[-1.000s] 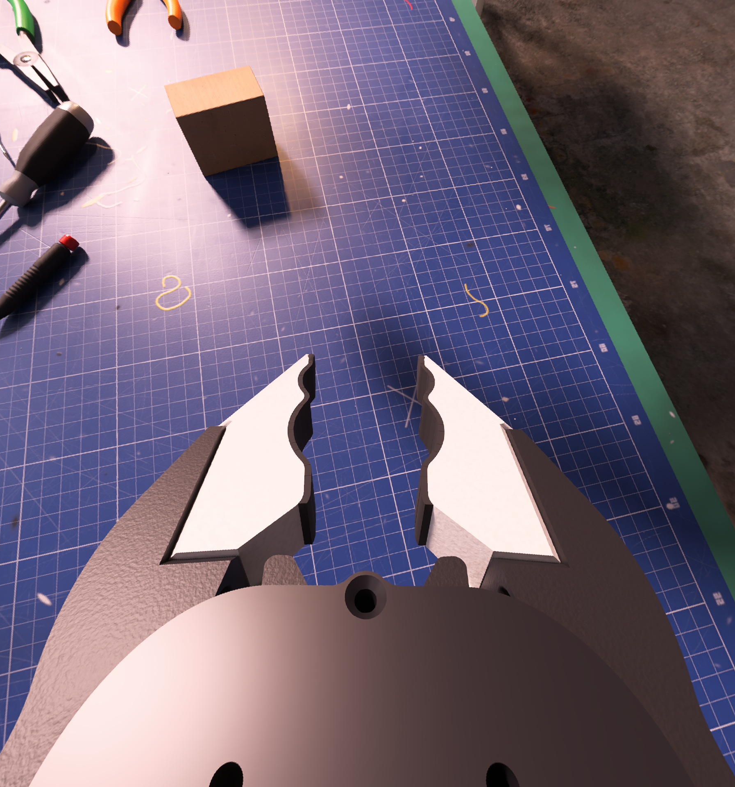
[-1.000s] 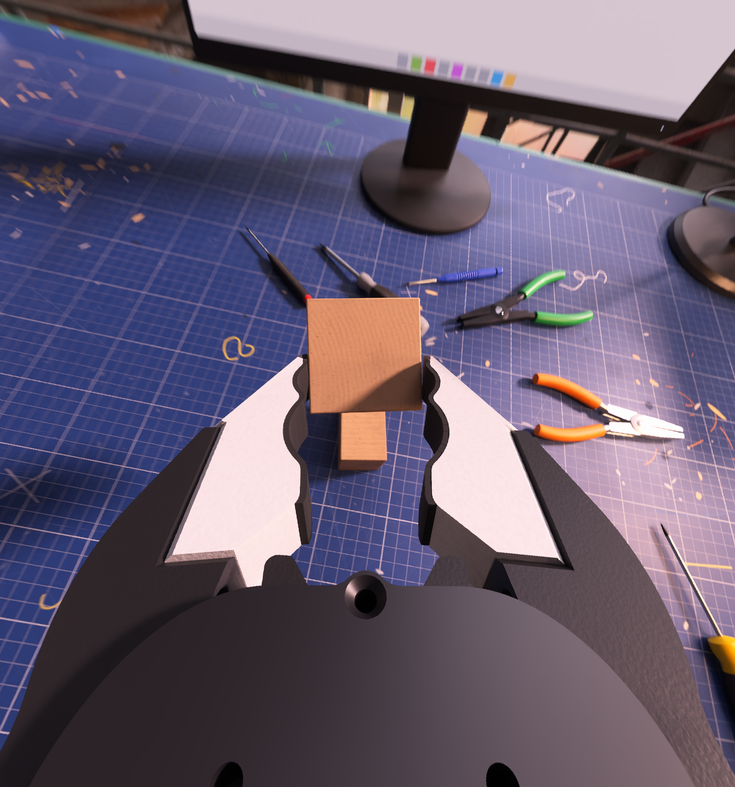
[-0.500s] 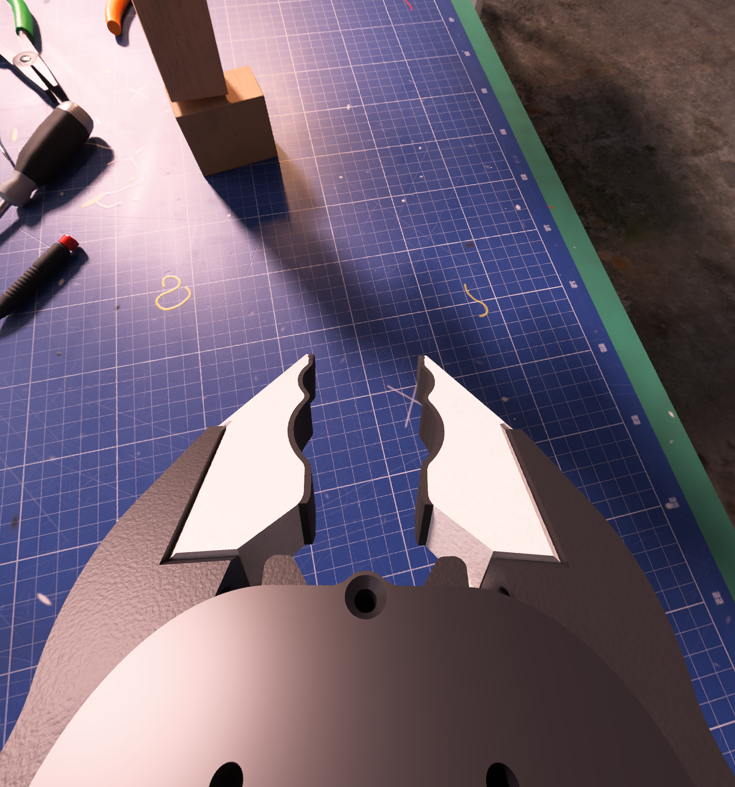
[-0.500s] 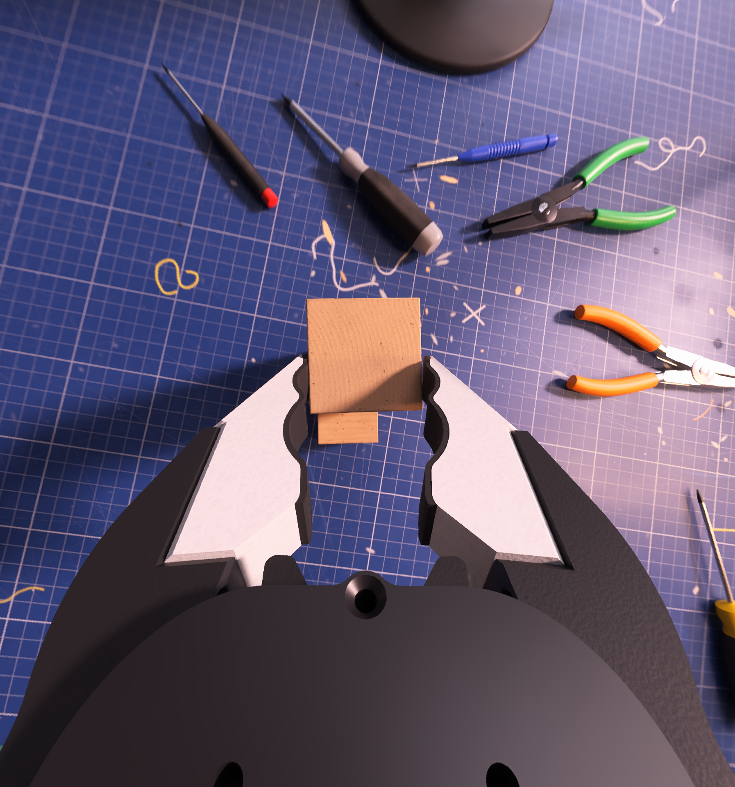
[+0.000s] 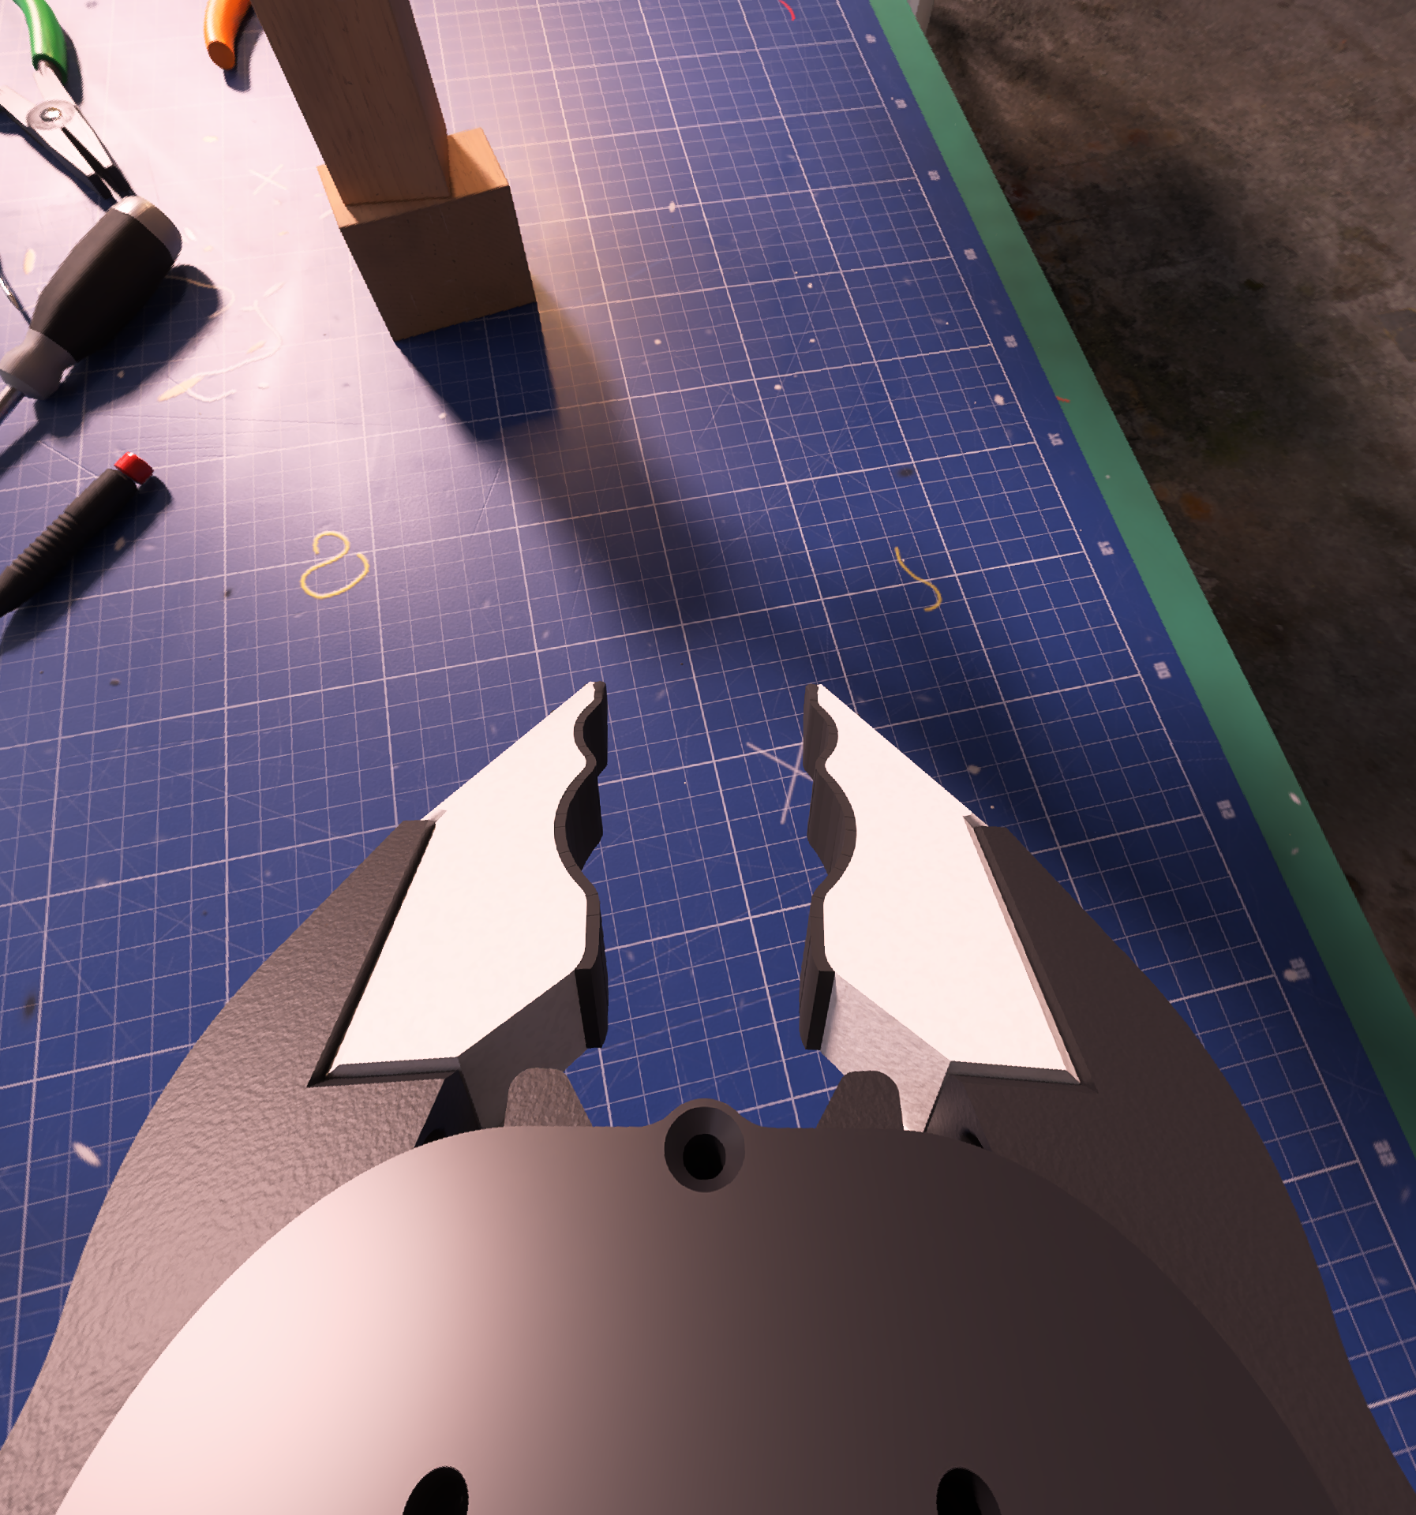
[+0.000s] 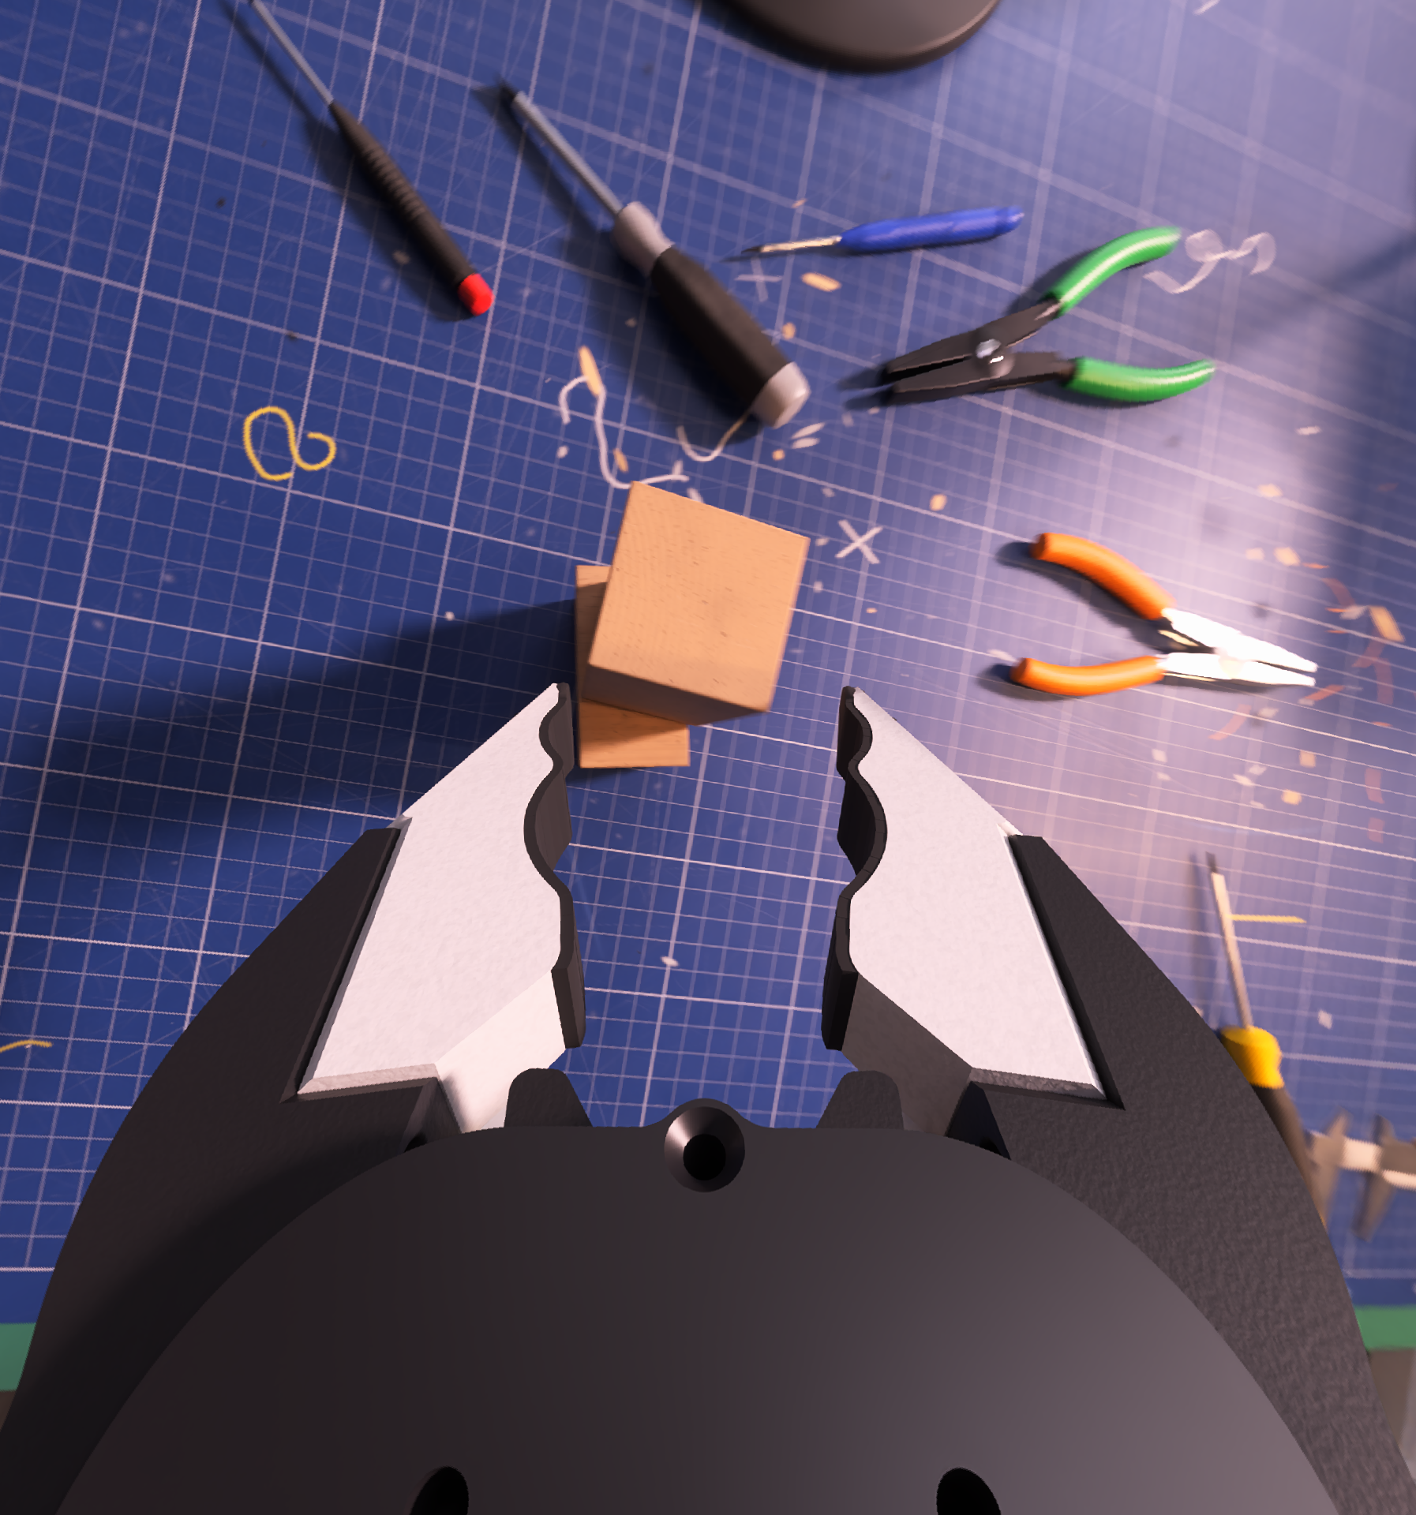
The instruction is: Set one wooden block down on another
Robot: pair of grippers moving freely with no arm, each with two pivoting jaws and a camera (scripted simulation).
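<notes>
Right tool (image 6: 701,697) above surface (image 6: 155,697), pointing steeply down, fingers spread, gripping nothing. Upper wooden block (image 6: 692,602) stands on lower wooden block (image 6: 631,742), turned askew to it, just beyond fingertips, clear of both. Left tool (image 5: 705,697) low over bare mat, tilted forward, fingers apart, empty, well apart from stack (image 5: 409,164).

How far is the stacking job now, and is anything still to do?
Done, it seems: the upper wooden block rests on the lower wooden block, twisted and off-centre, on the blue cutting mat. In hand: nothing; the right gripper is open and clear of the block, and the left gripper is open and empty. Left: probably only pulling away, if the stack stays stable.
</notes>
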